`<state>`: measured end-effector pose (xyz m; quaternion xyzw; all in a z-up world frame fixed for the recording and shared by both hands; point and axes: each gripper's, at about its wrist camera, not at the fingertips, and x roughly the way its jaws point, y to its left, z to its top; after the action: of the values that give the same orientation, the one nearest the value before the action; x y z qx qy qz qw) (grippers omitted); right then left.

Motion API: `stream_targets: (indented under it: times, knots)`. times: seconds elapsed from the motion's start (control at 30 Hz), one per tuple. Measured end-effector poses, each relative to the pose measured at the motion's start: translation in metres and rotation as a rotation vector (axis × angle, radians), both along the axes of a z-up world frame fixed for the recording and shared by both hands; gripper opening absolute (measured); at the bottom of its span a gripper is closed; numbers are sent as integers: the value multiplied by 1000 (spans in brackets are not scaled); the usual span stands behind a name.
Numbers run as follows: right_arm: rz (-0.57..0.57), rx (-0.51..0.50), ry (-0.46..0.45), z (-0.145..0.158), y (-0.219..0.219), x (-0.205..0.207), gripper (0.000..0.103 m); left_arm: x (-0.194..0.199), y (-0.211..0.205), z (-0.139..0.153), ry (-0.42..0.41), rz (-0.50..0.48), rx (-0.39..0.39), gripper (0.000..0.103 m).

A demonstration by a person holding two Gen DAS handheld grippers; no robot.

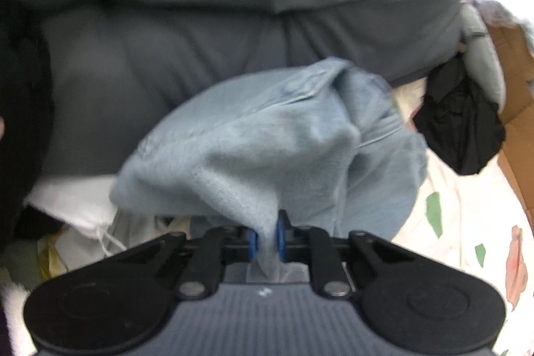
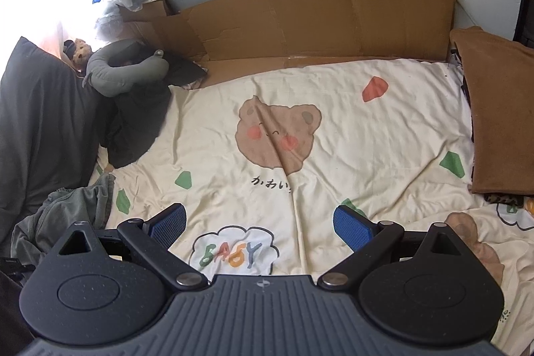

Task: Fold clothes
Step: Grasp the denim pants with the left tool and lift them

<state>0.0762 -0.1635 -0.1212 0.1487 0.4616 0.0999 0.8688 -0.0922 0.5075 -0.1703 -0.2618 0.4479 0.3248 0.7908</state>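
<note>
My left gripper (image 1: 266, 241) is shut on a light blue denim garment (image 1: 267, 142), which hangs bunched and lifted in front of the camera; the view is blurred. My right gripper (image 2: 259, 222) is open and empty, with its blue pads (image 2: 352, 227) spread wide above the cream bedsheet (image 2: 367, 155) printed with a bear. A crumpled grey-green garment (image 2: 66, 212) lies on the sheet at the left edge of the right wrist view.
A big dark grey cushion (image 1: 200, 22) fills the back of the left view. A black cloth (image 1: 460, 125) and a grey neck pillow (image 2: 123, 69) lie by it. Cardboard (image 2: 317, 19) lines the far edge. A brown blanket (image 2: 500, 109) lies at the right.
</note>
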Motion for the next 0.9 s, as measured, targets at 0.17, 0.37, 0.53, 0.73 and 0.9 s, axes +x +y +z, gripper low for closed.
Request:
stream_targets:
  times: [0.17,0.37,0.53,0.73,0.9]
  knots:
    - [4,32,-3,-1,0,2,98,18,-27,29,-55,-96,30,7]
    - [3,67,-9,-2,-7,1,98,42,-63,63,-118,-198,54,7]
    - [-10,100,-24,0,-12,2,98,64,-100,88,-175,-298,51,6]
    - [-11,121,-36,2,-16,2,98,99,-162,91,-223,-432,2,6]
    - [-19,128,-32,1,-21,-1,98,123,-208,68,-215,-494,-73,6]
